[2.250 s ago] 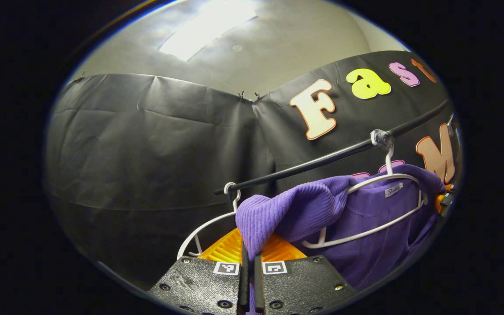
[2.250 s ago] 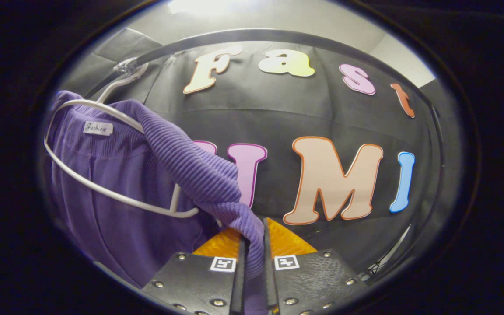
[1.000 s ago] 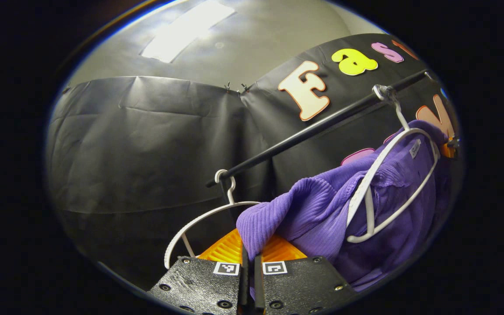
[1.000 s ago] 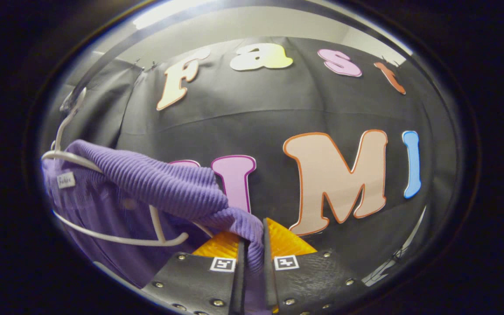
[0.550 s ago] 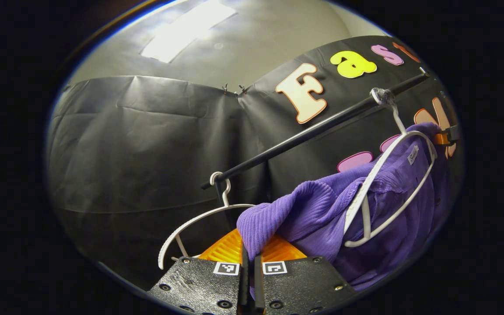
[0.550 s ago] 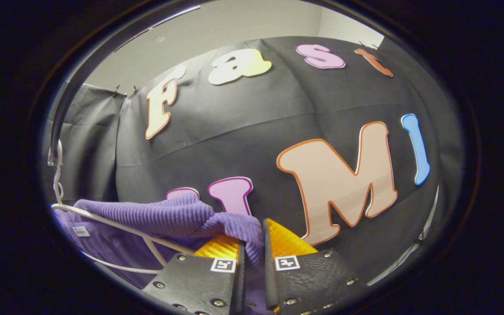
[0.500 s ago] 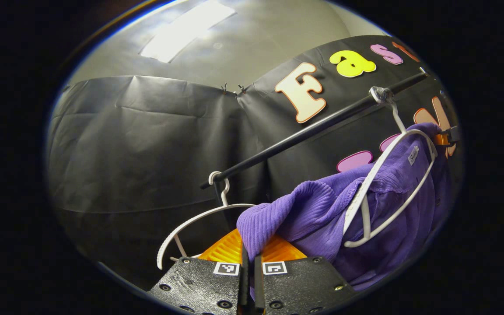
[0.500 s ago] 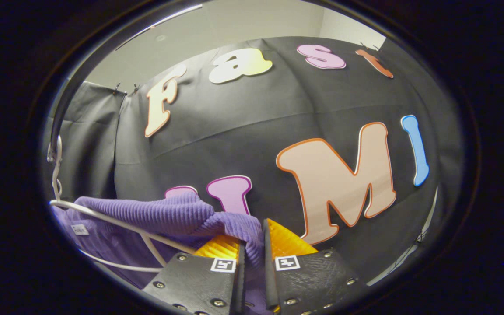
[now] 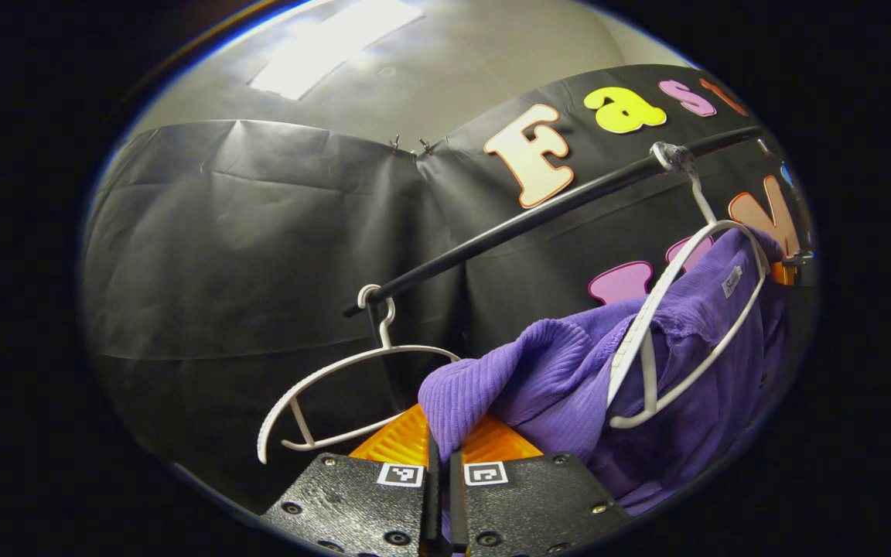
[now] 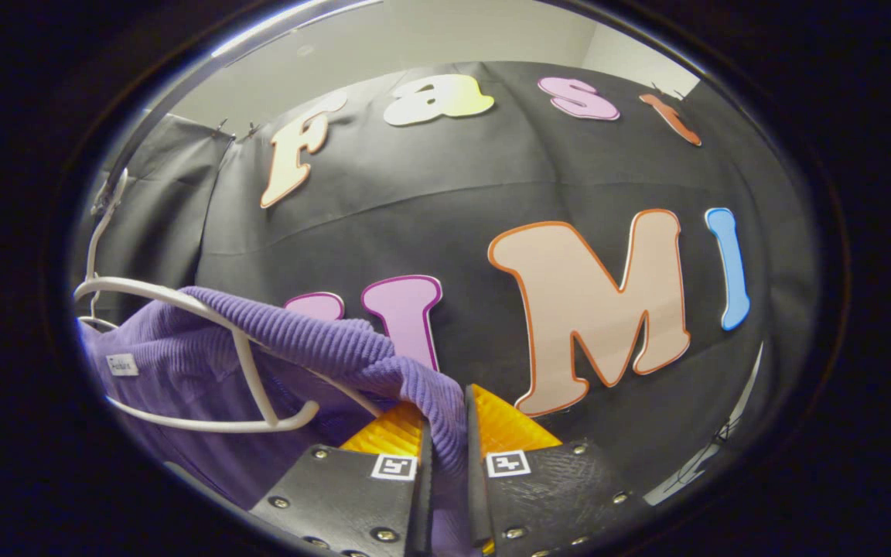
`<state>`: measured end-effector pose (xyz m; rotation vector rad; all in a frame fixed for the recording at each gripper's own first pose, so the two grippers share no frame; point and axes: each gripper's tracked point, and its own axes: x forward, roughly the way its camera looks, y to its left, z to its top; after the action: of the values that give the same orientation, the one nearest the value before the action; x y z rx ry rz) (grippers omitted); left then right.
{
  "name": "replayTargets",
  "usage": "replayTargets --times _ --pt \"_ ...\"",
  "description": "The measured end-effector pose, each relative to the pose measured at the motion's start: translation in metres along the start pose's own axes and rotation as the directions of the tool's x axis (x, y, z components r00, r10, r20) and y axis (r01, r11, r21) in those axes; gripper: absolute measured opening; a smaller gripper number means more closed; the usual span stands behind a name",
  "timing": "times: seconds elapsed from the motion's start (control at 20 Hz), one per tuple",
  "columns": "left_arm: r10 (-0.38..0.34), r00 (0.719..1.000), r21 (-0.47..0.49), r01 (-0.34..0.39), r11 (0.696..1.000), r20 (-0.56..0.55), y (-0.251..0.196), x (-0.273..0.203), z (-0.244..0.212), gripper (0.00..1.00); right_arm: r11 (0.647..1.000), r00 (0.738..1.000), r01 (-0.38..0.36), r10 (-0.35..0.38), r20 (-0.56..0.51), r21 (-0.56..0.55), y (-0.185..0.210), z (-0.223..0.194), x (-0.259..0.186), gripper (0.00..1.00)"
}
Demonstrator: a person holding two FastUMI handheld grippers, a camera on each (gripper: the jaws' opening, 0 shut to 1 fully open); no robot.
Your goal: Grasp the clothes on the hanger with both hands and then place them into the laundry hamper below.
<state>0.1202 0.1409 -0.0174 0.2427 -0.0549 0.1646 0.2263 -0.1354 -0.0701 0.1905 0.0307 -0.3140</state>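
We had the left gripper (image 9: pixel 442 464) clenched on a ribbed fold of the purple garment (image 9: pixel 561 387), the fabric bunched up between its two fingers at six o'clock in the left gripper view. In the right gripper view the right gripper (image 10: pixel 445 456) was likewise pinched on the other shoulder of the garment (image 10: pixel 322 344), a ribbed band running from the jaws out toward nine o'clock.

Outward from the left grip, the knit stretched toward three o'clock, where it hung over the white hanger (image 9: pixel 685 325), which looked tilted on its hook. That hook sat on the black rail (image 9: pixel 538 220) at about one o'clock. A second, bare white hanger (image 9: pixel 337 387) hung from the rail near seven o'clock, just beside our fingers.

We judged ourselves to be in the pull-off step: both grips made, the garment partly drawn off but not free of the hanger. The next move called for drawing both shoulders clear of the hanger's arms together, then lowering the cloth to the hamper. The risk was the knit snagging on a hanger tip and dragging it off the rail.

The hamper lay below where either camera looked, so we could not judge how far down we had to go. The garment's lower part was cut off at the edge, and how deep each pinch reached was hidden by the fingers themselves.
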Motion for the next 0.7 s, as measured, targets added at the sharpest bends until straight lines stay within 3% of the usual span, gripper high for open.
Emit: replayTargets --times 0.1,0.3,0.45,0.7 --pt "-0.006 1.0 -0.027 0.006 1.0 0.005 0.0 0.0 0.002 0.05 0.995 1.0 -0.016 0.017 -0.01 0.097 0.0 0.001 0.0 0.18" --pt "-0.012 0.999 -0.03 0.013 0.999 0.043 0.003 -0.001 0.019 0.05 0.952 0.998 -0.047 0.059 -0.033 0.302 -0.001 -0.002 0.009 0.18" --pt "-0.014 0.998 -0.044 0.017 0.999 0.068 0.005 0.001 0.031 0.02 0.919 0.994 -0.077 0.099 -0.038 0.386 0.005 -0.002 0.021 0.18" --pt "-0.024 0.994 -0.044 0.028 0.999 0.102 0.007 0.006 0.046 0.07 0.872 0.984 -0.111 0.165 -0.074 0.477 0.014 -0.014 0.044 0.18"
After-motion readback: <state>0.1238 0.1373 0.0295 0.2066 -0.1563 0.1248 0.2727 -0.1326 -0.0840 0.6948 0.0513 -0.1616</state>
